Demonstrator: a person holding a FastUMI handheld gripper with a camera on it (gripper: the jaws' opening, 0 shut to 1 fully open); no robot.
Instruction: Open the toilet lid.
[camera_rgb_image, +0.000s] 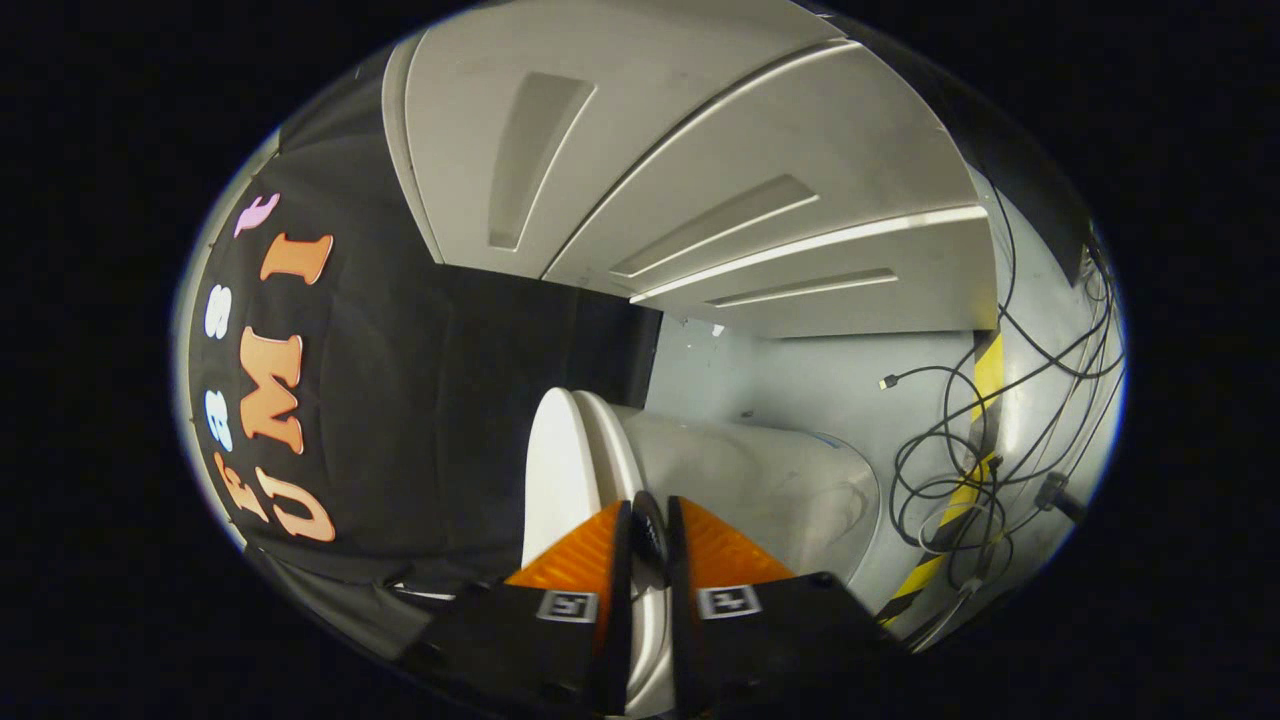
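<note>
The white toilet appears turned on its side just beyond my fingers. Its lid is the outer white layer, lying close against the seat, with the bowl behind them. My gripper has orange fingers that are drawn close together. A thin white strip of the lid's front rim runs between them, and both fingers press on it. A small dark pad shows at the fingertips.
Black cloth wall hangs beside the lid. White panelled wall stands beyond the toilet. Loose black cables and a yellow-black tape strip lie on the grey floor past the bowl.
</note>
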